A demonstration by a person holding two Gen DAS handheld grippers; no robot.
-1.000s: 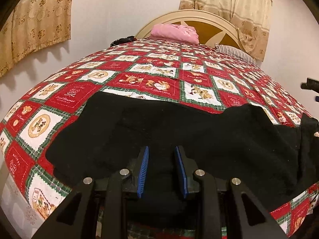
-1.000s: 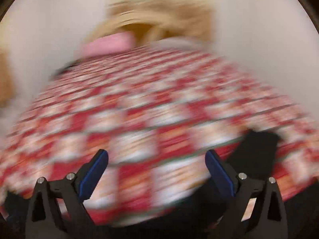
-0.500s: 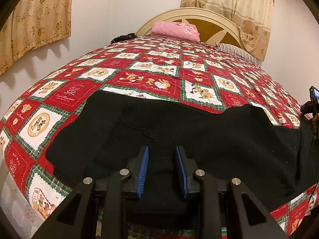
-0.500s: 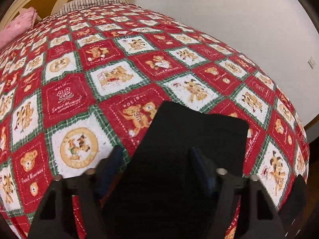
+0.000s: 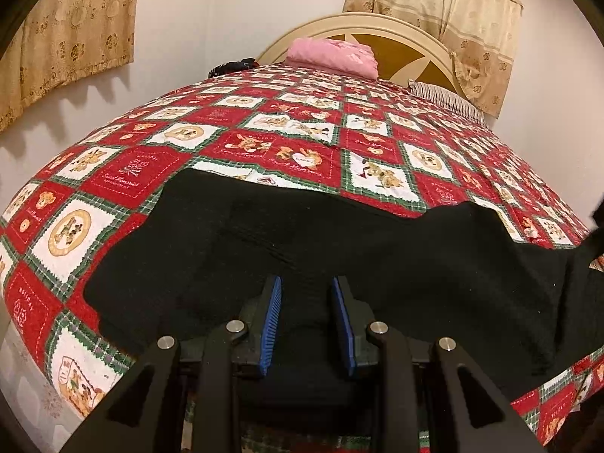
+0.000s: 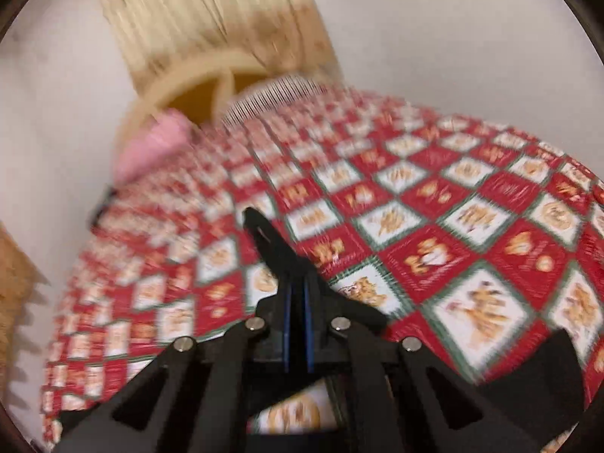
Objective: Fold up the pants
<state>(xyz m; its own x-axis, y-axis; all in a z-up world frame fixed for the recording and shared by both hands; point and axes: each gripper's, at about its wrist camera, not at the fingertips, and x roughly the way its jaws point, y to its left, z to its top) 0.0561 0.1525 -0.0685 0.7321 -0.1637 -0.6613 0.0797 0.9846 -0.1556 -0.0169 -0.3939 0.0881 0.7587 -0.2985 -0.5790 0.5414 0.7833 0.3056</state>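
Note:
Black pants (image 5: 339, 249) lie spread across the near end of a bed with a red, white and green patchwork quilt (image 5: 302, 139). My left gripper (image 5: 306, 287) is shut on a bunched fold of the pants at the near edge, its blue pads (image 5: 272, 309) pressing the cloth. My right gripper (image 6: 296, 290) is shut on a black pant end (image 6: 271, 245), which sticks up from between the pads, lifted above the quilt (image 6: 472, 264). The right wrist view is motion-blurred.
A pink folded cloth (image 5: 332, 54) and a striped pillow (image 5: 445, 100) lie by the cream headboard (image 5: 377, 30). A dark item (image 5: 232, 66) sits at the far left of the bed. Beige curtains (image 5: 71, 34) hang on the walls.
My right gripper has closed on the pant leg end and lifted it, swinging toward the headboard. My left gripper keeps its hold and has barely moved.

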